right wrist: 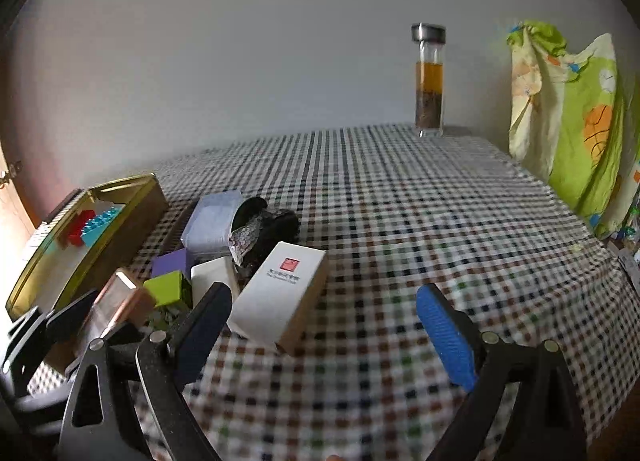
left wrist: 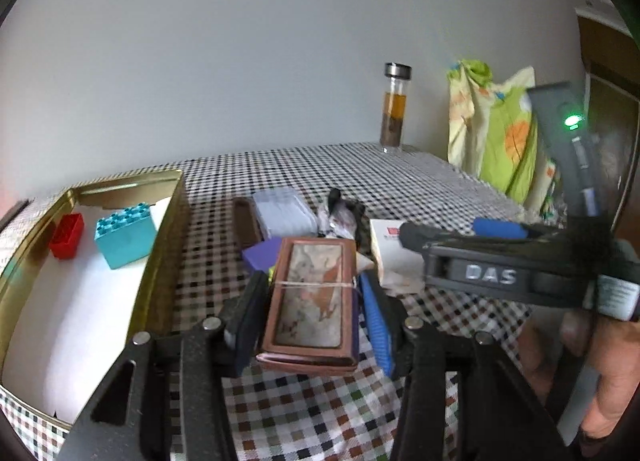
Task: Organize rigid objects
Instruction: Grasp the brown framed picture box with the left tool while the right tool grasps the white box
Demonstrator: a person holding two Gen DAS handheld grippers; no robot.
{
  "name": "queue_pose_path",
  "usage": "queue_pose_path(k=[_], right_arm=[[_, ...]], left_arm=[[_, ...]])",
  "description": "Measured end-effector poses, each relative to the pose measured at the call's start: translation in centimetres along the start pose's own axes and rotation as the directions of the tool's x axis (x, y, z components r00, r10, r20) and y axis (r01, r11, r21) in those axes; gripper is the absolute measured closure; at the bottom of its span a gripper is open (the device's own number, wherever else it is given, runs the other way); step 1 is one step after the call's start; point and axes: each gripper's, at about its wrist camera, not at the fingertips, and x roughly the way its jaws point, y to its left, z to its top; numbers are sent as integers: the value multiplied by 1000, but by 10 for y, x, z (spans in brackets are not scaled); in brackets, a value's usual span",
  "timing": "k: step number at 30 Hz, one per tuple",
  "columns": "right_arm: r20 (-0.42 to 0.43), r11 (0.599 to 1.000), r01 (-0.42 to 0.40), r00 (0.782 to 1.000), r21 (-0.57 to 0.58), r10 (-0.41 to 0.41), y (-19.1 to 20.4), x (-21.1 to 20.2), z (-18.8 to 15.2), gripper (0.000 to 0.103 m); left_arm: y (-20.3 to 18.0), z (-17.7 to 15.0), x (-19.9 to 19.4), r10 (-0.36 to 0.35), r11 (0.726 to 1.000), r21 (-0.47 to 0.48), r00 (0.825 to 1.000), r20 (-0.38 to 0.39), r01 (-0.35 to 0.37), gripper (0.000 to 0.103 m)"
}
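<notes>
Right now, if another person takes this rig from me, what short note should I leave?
Left gripper: shut on the brown framed box, held near the gold tin.
Right gripper: open, nothing between its fingers, pointing near the white carton.
Done: red block and teal block lie in the tin.
Left: the brown box, the white carton, the purple block, the green block and the clear case.

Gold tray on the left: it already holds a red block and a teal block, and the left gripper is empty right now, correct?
Not quite. The gold tray does hold the red block and the teal block, but the left gripper is not empty: the left wrist view shows its jaws closed on a brown case with a rubber band around it.
</notes>
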Motion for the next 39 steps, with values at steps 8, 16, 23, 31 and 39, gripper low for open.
queue_pose_path(k=[8, 16, 23, 31, 39], right_arm=[[-122, 1000, 2, 992, 16, 0, 9, 38, 5, 22], [-130, 997, -64, 989, 51, 70, 0, 36, 4, 42], [-164, 1000, -28, 986, -6, 26, 2, 39, 0, 47], [-192, 999, -23, 981, -35, 16, 9, 44, -1, 48], [-153, 998, -42, 988, -46, 34, 11, 41, 7, 58]], left_arm=[[9, 0, -1, 13, 999, -50, 1000, 10, -12, 57], [6, -2, -1, 3, 999, -44, 1000, 24, -2, 57], [5, -2, -1, -1, 999, -41, 1000, 20, 2, 57], [4, -1, -1, -7, 999, -44, 1000, 10, 7, 57], [5, -2, -3, -13, 999, -51, 1000, 19, 14, 57]])
